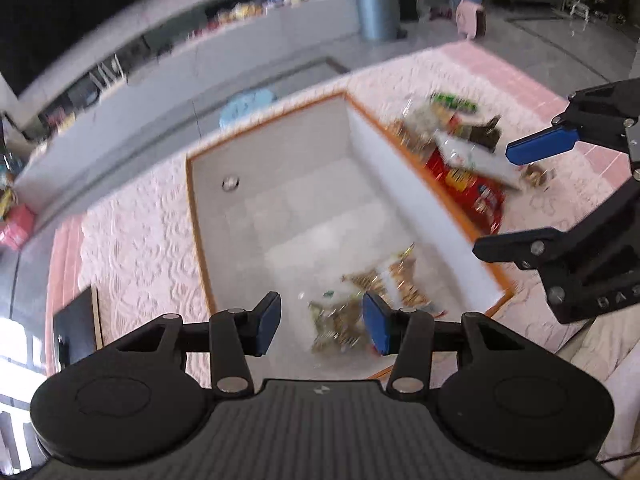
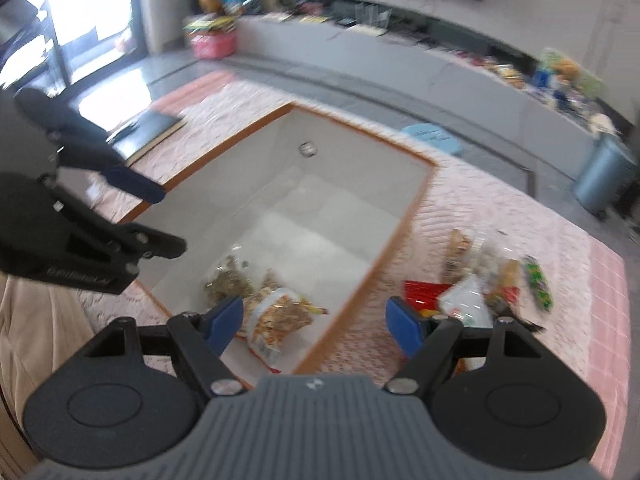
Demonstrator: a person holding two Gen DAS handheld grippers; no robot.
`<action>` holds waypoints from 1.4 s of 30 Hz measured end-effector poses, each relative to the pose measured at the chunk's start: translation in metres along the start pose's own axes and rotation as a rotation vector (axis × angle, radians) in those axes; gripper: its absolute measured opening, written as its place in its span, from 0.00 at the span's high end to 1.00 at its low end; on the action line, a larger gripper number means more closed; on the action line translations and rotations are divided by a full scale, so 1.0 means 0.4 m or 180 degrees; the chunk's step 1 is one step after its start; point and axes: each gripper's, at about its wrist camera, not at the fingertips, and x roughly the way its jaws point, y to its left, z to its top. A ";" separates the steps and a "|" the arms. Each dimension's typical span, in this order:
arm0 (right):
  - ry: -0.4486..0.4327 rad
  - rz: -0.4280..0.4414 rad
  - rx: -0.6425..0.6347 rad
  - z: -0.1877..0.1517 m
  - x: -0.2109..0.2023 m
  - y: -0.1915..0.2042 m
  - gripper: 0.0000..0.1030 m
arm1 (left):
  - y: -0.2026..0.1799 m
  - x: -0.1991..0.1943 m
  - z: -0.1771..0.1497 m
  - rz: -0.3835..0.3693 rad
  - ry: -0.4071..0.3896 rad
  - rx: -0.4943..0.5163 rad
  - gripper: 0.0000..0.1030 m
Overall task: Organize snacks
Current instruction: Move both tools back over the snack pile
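A white storage box with an orange rim (image 1: 420, 184) (image 2: 404, 224) sits on a pink quilted bed cover. Two clear snack bags lie in its near end: a greenish one (image 1: 336, 320) (image 2: 228, 280) and a golden one (image 1: 400, 280) (image 2: 280, 312). A pile of snack packets (image 1: 460, 140) (image 2: 492, 280), with a red bag (image 1: 472, 188), lies on the cover right of the box. My left gripper (image 1: 320, 324) (image 2: 132, 208) is open above the box's near end. My right gripper (image 2: 316, 320) (image 1: 512, 196) is open over the box's right wall, beside the pile.
A dark book or tablet (image 1: 76, 328) (image 2: 148, 128) lies on the cover left of the box. Beyond the bed are a long grey TV bench (image 2: 400, 48), a blue bin (image 1: 376, 8) (image 2: 604, 176) and a round blue stool (image 2: 432, 136).
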 end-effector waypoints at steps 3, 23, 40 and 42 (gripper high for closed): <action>-0.0190 -0.0178 0.0187 -0.030 -0.048 -0.024 0.24 | -0.030 -0.030 0.006 -0.0077 -0.0211 -0.0109 0.46; -0.0670 -0.1137 0.1236 -0.332 -0.199 -0.191 0.21 | -0.291 -0.032 0.018 -0.0762 -0.0727 -0.0418 0.46; -0.0529 -0.0946 0.1358 -0.397 -0.105 -0.278 0.28 | -0.336 0.112 0.084 -0.0866 -0.0298 -0.0960 0.46; -0.0510 -0.0880 0.1312 -0.388 -0.088 -0.292 0.29 | -0.334 0.133 0.103 -0.0862 -0.0238 -0.1065 0.46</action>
